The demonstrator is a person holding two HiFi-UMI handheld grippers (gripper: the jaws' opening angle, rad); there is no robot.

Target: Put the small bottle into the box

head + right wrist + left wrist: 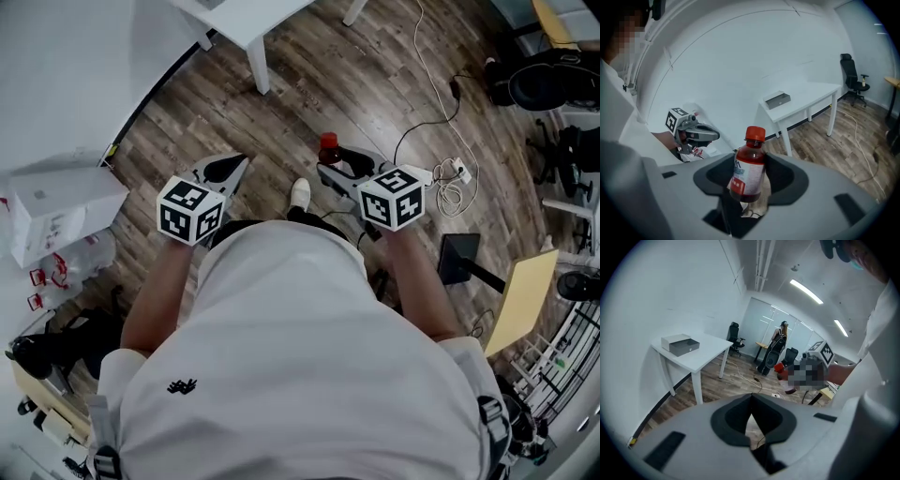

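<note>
Two grippers are carried at waist height, well apart from the goal. The right gripper (750, 180) is closed across a wide span on the small clear plastic bottle of red drink with a red cap and a white label (749, 168). The bottle is clamped by its lower body and leans slightly, with the cap standing free above the jaws. The left gripper (751, 404) is seen with its jaws brought together and nothing between them.

Further out, a shallow grey open-topped box (778, 99) lies near the wall-side end of the white counter (806, 101), across a stretch of wood-plank floor (853, 136). It is judged to be the target.

A slip is the likeliest fault, since the smooth round bottle is gripped low and already tilted, so a jolt during the walk could rotate it out. Loose cables (427, 122) on the floor could also be caught. At release, the bottle could be toppled by the box's low rim.
</note>
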